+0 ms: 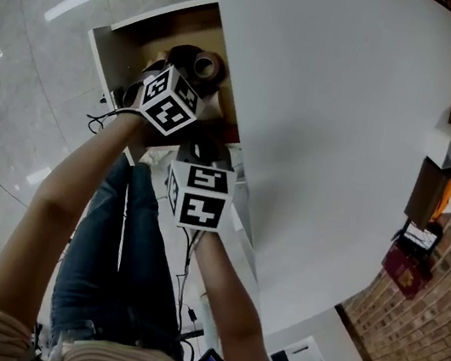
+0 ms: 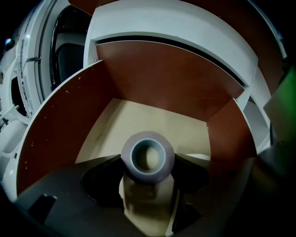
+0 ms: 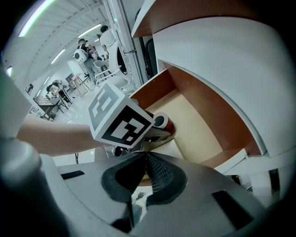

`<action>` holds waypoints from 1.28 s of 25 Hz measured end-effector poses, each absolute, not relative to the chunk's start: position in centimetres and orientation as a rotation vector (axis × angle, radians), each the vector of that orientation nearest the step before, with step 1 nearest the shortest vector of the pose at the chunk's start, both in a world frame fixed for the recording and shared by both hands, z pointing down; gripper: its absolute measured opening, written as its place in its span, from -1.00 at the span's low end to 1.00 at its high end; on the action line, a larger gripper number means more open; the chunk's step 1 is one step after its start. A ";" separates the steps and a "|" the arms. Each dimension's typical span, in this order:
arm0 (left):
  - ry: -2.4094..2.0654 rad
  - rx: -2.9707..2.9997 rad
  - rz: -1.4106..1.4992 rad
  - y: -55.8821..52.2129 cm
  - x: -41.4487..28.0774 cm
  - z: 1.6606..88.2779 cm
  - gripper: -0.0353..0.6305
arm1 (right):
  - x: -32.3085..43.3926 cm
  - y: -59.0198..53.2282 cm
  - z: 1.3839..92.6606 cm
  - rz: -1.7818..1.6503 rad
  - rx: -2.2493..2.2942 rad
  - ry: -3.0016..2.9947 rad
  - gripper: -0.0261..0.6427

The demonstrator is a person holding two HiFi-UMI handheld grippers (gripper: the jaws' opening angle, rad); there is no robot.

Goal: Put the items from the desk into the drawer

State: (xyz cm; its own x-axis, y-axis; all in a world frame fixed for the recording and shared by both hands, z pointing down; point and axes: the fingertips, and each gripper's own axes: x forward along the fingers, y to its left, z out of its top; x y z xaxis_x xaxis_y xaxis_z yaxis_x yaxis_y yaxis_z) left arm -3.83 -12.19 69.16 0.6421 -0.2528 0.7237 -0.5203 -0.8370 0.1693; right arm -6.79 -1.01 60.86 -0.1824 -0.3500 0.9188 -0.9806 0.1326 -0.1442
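Left gripper (image 2: 148, 163) clamps hollow roll (image 2: 149, 156) above open drawer (image 2: 60, 129), likely for release inside; right gripper (image 3: 147, 159) pinched closed, empty, idle.

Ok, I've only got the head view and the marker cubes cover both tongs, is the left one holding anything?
Observer: Yes, the left tongs are shut on a roll, its hole facing the camera.
Operator: Is it inside the drawer?
Observer: It's between the drawer walls, over the beige floor; whether it touches, I can't tell.
Operator: And the right tongs?
Observer: The right tongs are shut, pads together, nothing between them.
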 end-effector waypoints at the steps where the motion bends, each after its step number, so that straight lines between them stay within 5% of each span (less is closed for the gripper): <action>1: -0.613 2.507 1.029 -12.2 -3.8 69.2 0.05 | -6.8 -1.0 60.9 1.056 1.308 -1.652 -0.87; 32: -0.665 2.474 0.971 -12.4 -5.2 63.5 0.07 | -7.1 -1.1 57.6 1.030 1.369 -1.682 -0.87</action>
State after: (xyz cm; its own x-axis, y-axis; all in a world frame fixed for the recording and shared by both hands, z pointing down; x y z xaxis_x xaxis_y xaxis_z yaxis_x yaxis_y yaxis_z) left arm -5.15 -12.44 63.50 0.6455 -0.2824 0.7096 -0.5594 -0.8074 0.1875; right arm -7.06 -1.12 57.62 -0.1731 -0.4047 0.8979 -0.9838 0.1148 -0.1379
